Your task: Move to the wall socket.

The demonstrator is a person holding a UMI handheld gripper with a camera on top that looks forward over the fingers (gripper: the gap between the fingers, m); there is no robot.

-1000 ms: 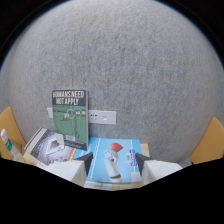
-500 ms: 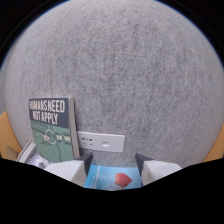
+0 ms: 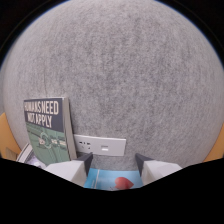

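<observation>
Gripper [image 3: 113,165] fingers spread apart, holding nothing. White wall socket [image 3: 100,146] on grey speckled wall [image 3: 130,85], just beyond the fingertips, slightly toward the left finger. Dark book [image 3: 47,127] leans upright against wall, touching the socket's left edge.

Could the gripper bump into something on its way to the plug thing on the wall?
Maybe. The book leaning upright on the wall sits right beside the wall socket, even covering its edge, so one finger could knock it over. The open gripper is already close to the grey wall, so pushing on fast might jab the fingertips into the socket. The blue booklet lying below, between the fingers, could also get nudged.
</observation>
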